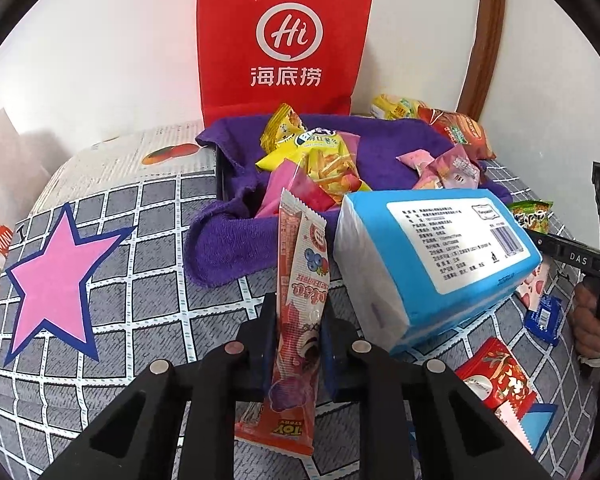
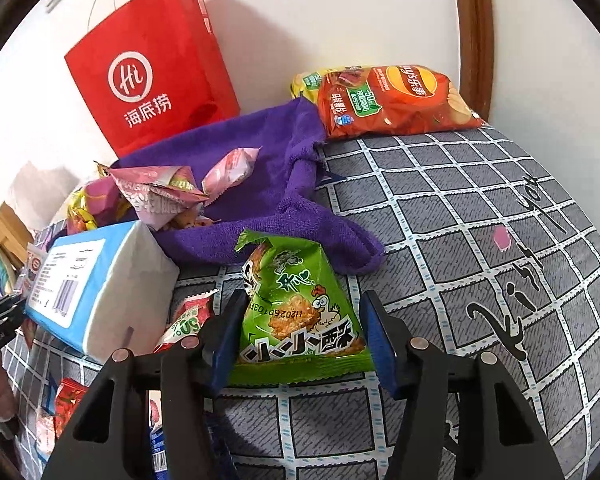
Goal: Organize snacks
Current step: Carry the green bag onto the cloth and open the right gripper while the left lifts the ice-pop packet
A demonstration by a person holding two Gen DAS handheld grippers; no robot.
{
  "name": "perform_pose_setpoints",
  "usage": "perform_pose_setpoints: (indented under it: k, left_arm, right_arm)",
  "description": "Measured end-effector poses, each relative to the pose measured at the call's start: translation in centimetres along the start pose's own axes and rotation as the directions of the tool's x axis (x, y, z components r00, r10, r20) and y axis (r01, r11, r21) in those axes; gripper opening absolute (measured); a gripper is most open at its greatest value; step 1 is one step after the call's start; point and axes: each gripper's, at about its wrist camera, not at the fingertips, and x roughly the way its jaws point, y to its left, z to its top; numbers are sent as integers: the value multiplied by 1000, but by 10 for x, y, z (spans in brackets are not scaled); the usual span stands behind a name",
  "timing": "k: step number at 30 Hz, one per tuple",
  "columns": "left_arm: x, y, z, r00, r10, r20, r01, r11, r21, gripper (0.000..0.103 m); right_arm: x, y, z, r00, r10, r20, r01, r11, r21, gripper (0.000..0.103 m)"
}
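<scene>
The left gripper [image 1: 300, 320] has its two fingers [image 1: 266, 332] pressed against a long wrapper [image 1: 298, 308], which stands upright between them. The right gripper [image 2: 300, 328] has its jaws wider apart, one on each side of a green packet [image 2: 300, 312]; the left pad touches it, the right pad stands just beside it. The person's hand [image 1: 592, 320] grips the right gripper's handle at the far right.
</scene>
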Motion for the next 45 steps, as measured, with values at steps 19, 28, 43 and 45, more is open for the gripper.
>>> perform_pose_setpoints:
  k: [19, 28, 43, 45]
  left_arm:
    - [-7, 25, 4, 999, -47, 14, 49, 991, -123, 18]
    - [-3, 21, 3, 998, -63, 15, 65, 994, -89, 18]
    - [-2, 24, 4, 994, -108, 14, 109, 989, -105, 18]
    - [-1, 24, 3, 993, -121, 6, 121, 986, -116, 18]
  right_arm:
    - [-58, 70, 88, 979, 65, 193, -34, 987, -158, 55]
    - [6, 72, 110, 986, 66, 152, -56, 996, -66, 55]
    - [42, 29, 85, 997, 43, 60, -46, 998, 53, 55]
    - [41, 29, 84, 997, 51, 56, -55, 997, 58, 55]
